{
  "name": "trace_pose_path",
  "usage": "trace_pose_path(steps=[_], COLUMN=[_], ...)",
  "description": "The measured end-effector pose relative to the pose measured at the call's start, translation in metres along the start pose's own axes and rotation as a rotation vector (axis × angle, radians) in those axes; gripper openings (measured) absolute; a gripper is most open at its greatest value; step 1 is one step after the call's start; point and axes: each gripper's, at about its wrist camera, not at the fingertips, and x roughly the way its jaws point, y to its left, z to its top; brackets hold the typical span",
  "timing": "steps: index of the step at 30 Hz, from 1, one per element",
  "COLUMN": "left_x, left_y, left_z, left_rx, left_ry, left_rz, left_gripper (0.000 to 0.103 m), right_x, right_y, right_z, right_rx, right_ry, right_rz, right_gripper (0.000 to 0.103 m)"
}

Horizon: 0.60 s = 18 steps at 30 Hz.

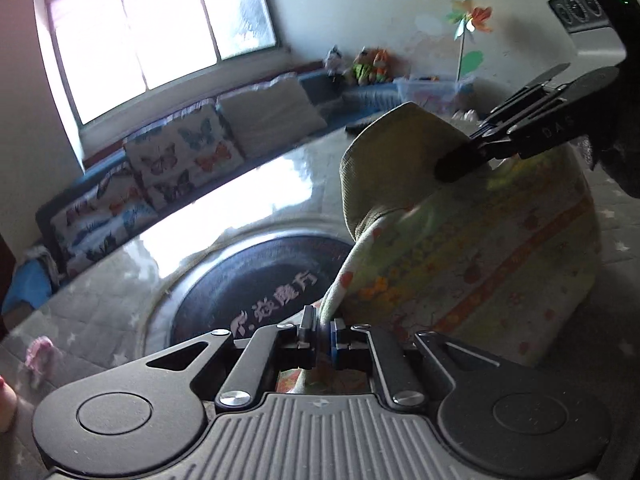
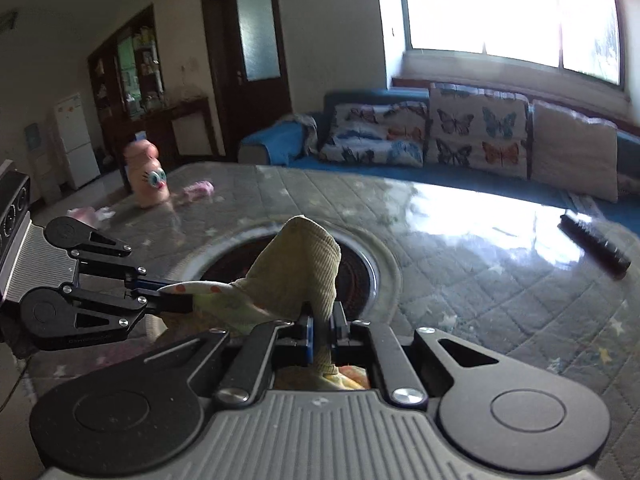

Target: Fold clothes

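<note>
The lifted garment [image 1: 460, 240] hangs between the two claws and blocks the middle of the table [image 2: 460, 248]. To the right, bare quilted glass runs out to a dark cylinder [image 2: 594, 246] lying near the far edge. At the left far corner a pink toy [image 2: 148, 178] and small pink bits [image 2: 198, 190] stand in the way.

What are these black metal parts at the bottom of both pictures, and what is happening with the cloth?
They are two hand-held claws; a person holds one in each hand, and each carries a camera looking along its fingers. One picture comes from the left claw, the other from the right claw. Both are shut on one small garment, green-cuffed with a printed pattern, lifted above a glass-topped table. On the table lie a pink toy and a dark tube. A sofa with butterfly cushions stands behind.
</note>
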Motion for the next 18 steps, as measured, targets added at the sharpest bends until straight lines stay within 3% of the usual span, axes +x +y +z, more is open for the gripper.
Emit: trace_pose_path(steps=[6, 11, 14, 18], left_x=[0.039, 0.046, 0.046, 0.054], left_y=[0.010, 0.019, 0.021, 0.026], left_z=[-0.014, -0.012, -0.005, 0.001], left_rx=[-0.062, -0.083, -0.092, -0.106], left_ry=[0.073, 0.071, 0.058, 0.063], left_rz=[0.017, 0.014, 0.030, 0.060], left_gripper=[0.012, 0.012, 0.012, 0.018], right_x=[0.038, 0.018, 0.011, 0.013], right_y=[-0.024, -0.024, -0.019, -0.032], right_z=[-0.020, -0.042, -0.057, -0.080], right_rx=[0.094, 0.122, 0.105, 0.154], right_ry=[0.003, -0.049, -0.027, 0.017], right_rz=[-0.089, -0.095, -0.103, -0.177], right_gripper=[0.013, 0.014, 0.015, 0.015])
